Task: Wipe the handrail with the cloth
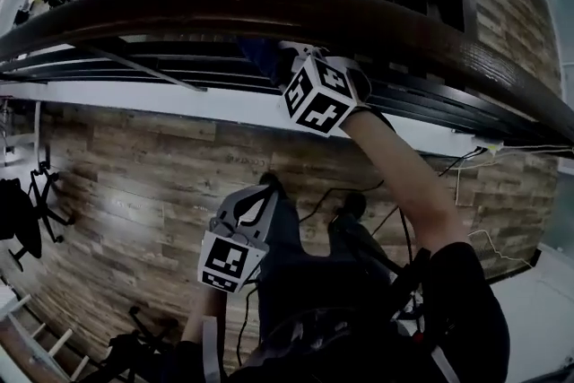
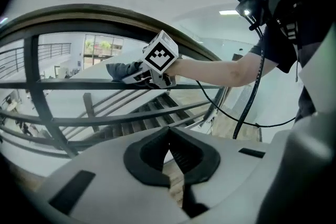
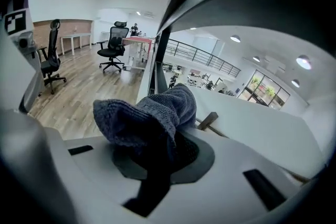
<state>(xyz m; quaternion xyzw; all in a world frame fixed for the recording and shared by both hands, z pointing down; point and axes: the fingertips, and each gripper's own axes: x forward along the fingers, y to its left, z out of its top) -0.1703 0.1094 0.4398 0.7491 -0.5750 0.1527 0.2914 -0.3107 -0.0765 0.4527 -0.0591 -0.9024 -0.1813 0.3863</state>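
Observation:
The dark wooden handrail curves across the top of the head view. My right gripper is up against its underside, shut on a bunched blue-grey cloth. The cloth touches the rail. In the left gripper view the same cloth sits just under the handrail, behind the right gripper's marker cube. My left gripper hangs lower, away from the rail, with its jaws shut on nothing.
Horizontal metal bars and a curved upright run below the rail, with stairs beyond. A black cable trails from the right arm. Office chairs stand on the wood floor behind.

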